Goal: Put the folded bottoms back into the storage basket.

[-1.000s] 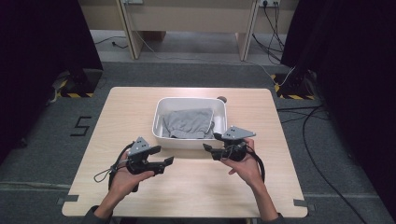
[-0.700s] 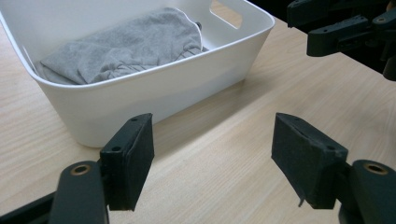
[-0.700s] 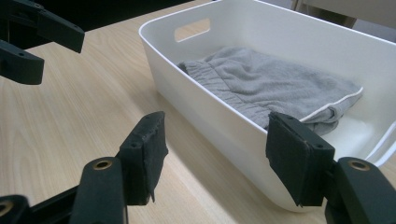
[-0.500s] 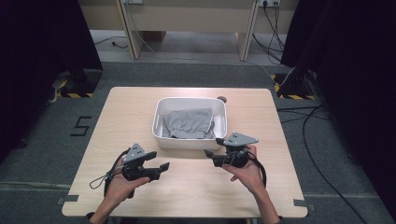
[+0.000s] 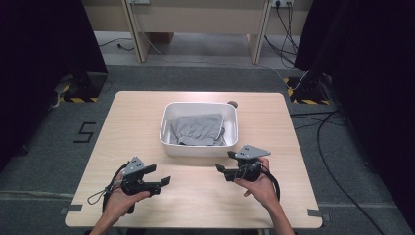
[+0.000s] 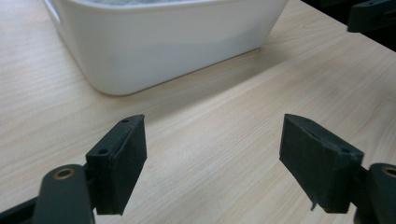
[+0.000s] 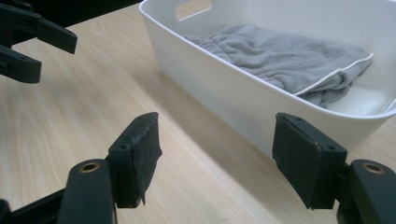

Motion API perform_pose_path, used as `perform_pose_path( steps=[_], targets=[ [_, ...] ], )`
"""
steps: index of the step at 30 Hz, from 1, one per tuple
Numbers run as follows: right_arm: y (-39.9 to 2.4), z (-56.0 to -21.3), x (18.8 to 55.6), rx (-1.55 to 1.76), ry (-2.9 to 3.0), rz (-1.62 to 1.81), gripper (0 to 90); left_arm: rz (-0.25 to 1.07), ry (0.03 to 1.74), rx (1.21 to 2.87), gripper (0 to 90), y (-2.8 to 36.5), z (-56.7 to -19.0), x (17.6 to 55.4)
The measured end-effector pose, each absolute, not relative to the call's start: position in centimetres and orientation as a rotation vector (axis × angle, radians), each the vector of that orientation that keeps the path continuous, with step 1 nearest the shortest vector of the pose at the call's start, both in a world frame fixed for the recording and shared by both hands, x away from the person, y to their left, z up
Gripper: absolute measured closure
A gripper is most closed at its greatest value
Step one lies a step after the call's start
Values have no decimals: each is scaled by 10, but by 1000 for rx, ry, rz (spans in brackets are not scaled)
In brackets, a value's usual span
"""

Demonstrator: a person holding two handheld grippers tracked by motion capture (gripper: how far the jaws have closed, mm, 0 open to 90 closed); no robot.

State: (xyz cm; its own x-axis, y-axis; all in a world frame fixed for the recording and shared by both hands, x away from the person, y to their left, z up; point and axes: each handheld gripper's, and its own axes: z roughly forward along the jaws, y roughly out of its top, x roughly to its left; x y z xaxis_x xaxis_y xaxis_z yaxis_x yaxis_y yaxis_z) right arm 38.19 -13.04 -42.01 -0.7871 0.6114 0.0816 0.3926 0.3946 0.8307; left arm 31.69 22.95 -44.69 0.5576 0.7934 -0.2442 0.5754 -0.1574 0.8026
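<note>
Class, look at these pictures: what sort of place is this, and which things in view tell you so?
Probably a lab or recording studio, not a home: black curtains hang on both sides, cables trail over grey carpet with yellow-black hazard tape, and one wooden table carries a white tub holding grey cloth.

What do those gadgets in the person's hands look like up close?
Both are black hand-held tools. The left gripper and the right gripper each carry a grey three-cornered plate on top and trail a black cable. Each ends in two flat black rectangular pads with small screw holes. The forearms are bare, with no sleeves in sight.
</note>
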Motion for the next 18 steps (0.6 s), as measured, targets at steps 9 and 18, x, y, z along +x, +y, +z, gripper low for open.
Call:
perform_pose_path(
  steps=[9, 18],
  targets=[
    [-133, -428, 374, 914, 2437, 1315, 327, 250, 1161, 1867, 202, 242, -471, 304],
    [-140, -440, 366, 932, 2456, 1281, 327, 233, 1163, 1908, 200, 241, -485, 295]
  ],
)
